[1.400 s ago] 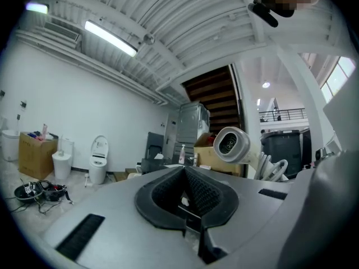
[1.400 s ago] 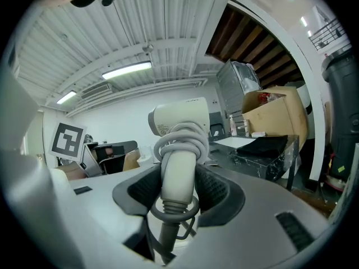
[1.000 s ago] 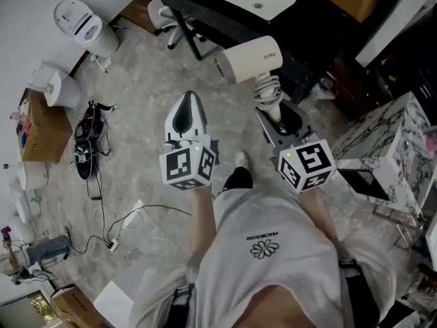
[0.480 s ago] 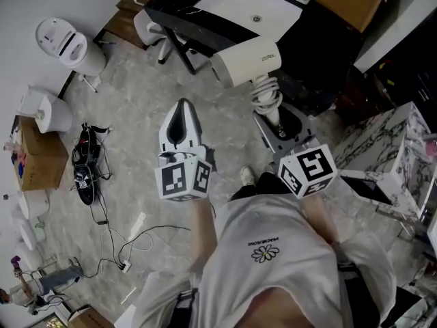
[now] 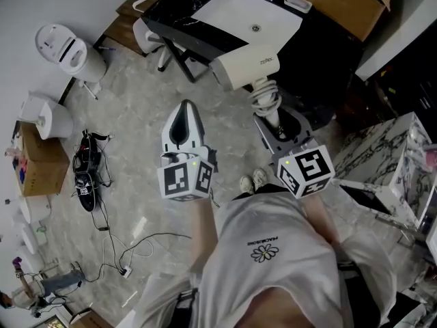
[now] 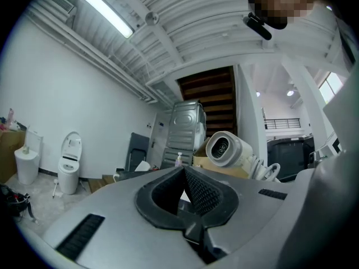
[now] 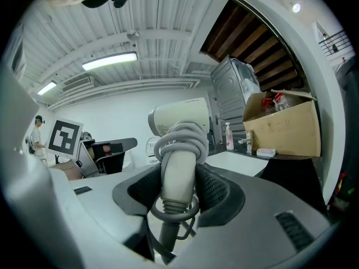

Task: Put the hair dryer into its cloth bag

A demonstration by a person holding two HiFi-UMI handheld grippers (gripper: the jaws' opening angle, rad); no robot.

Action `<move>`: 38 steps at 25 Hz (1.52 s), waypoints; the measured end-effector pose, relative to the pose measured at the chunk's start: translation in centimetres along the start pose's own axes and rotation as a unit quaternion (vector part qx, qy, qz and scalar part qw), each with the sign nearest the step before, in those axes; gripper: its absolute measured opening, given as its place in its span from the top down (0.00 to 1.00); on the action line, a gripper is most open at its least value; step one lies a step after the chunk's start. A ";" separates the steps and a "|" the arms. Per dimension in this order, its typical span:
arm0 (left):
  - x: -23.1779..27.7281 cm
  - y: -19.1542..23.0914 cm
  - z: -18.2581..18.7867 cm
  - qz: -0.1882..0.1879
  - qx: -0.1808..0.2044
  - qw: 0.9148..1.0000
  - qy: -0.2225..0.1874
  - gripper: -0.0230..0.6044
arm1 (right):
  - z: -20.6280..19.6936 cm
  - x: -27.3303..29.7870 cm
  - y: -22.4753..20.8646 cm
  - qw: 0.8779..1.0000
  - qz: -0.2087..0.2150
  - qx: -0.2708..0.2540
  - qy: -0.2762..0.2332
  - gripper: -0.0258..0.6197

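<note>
The right claw point(image 7: 178, 189) is partly open and clamped on the handle of the hair dryer point(image 5: 247, 63). Its black, finely ridged pads point(image 7: 216, 189) press the handle from both sides. Gripping low on the handle leaves the barrel free and pointing left, which should make it easier to feed the dryer into an opening nose first. The dryer is smooth cream plastic with a stubby cylindrical barrel and a tapered handle. Its grey rubbery cord point(image 7: 180, 142) is wound in tight loops just above the grip, so nothing dangles.

The left claw point(image 6: 184, 178) is fully closed on nothing, its pads meeting at the tips. It sits level beside the right one, likely kept free for handling the cloth bag, which appears in no view.

Just beyond the dryer stands a glossy black desk point(image 5: 191, 26) with a white basin point(image 5: 252, 12) set into it, above a mottled stone floor point(image 5: 136, 115).
</note>
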State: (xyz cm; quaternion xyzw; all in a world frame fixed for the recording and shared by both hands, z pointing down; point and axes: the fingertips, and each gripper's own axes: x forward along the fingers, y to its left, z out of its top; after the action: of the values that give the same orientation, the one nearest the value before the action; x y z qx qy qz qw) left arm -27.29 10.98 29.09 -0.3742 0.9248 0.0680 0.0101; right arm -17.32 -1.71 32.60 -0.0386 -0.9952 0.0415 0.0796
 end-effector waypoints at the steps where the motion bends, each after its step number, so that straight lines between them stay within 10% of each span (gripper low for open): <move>1: 0.7 -0.7 0.0 -0.008 0.002 1.000 0.000 0.94 | 0.1 -0.1 -0.6 1.000 -0.004 0.001 -0.001 0.70; 11: 8.3 -9.9 -1.9 -0.143 0.006 0.990 0.006 0.94 | -0.4 -4.1 -8.5 0.991 -0.130 0.011 -0.020 0.70; 17: 12.7 -14.9 -1.5 -0.252 0.027 0.967 0.004 0.94 | 0.4 -6.4 -12.4 0.969 -0.243 0.033 -0.034 0.70; 22: 15.1 -18.6 -2.5 -0.347 0.090 0.933 0.025 0.94 | 0.8 -8.9 -13.7 0.935 -0.348 0.041 -0.043 0.70; 31: 16.2 -21.4 -3.0 -0.432 0.099 0.896 0.024 0.94 | 0.1 -12.3 -12.4 0.883 -0.463 0.057 -0.047 0.70; 38: 16.2 -22.7 -3.5 -0.459 0.099 0.883 0.022 0.94 | -0.9 -13.1 -12.3 0.866 -0.493 0.070 -0.043 0.70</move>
State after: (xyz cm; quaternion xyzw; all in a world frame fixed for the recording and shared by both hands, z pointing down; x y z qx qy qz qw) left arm -23.04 -16.81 28.77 -0.7549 0.6518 -0.0444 0.0571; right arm -5.13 -14.94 32.52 0.4647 -0.8815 0.0680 0.0496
